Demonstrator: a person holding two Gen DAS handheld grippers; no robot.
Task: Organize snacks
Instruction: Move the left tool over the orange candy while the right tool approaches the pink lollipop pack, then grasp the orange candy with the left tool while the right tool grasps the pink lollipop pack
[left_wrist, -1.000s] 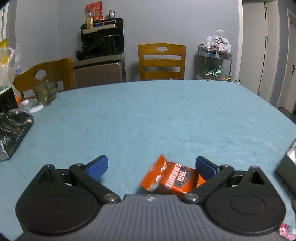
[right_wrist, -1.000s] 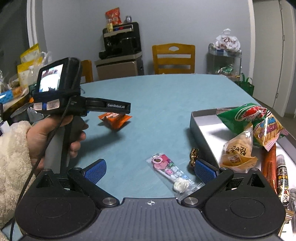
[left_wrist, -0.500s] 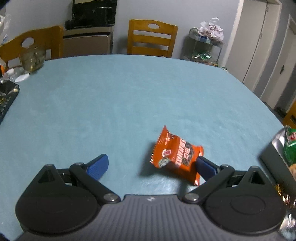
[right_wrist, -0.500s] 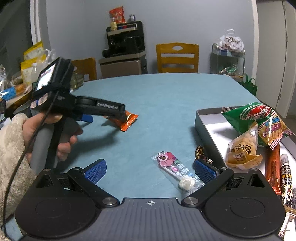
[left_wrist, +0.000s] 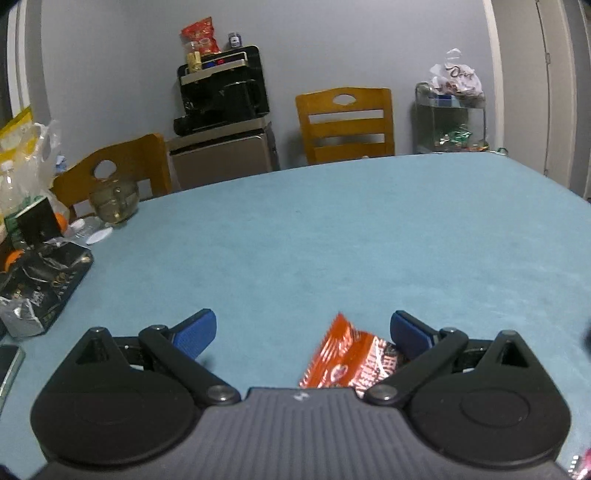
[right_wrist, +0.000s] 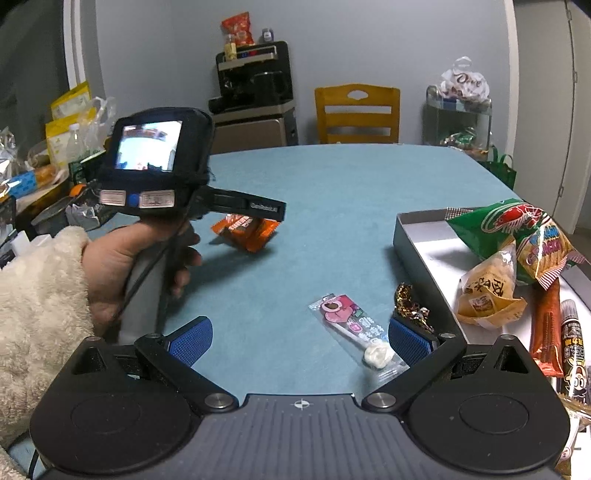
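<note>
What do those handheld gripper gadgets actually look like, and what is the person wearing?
Each gripper is black plastic with a ribbed grey top, two round pivot housings and blue textured fingertips. The left gripper has a small lit screen, white labels, a blue button and a dangling black cable. The sleeve is fluffy cream fleece.

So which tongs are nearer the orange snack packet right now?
Left. The left tongs are open with the orange snack packet between their fingers, against the right-hand one. The right tongs hang open farther back, over the pink candy packet.
</note>
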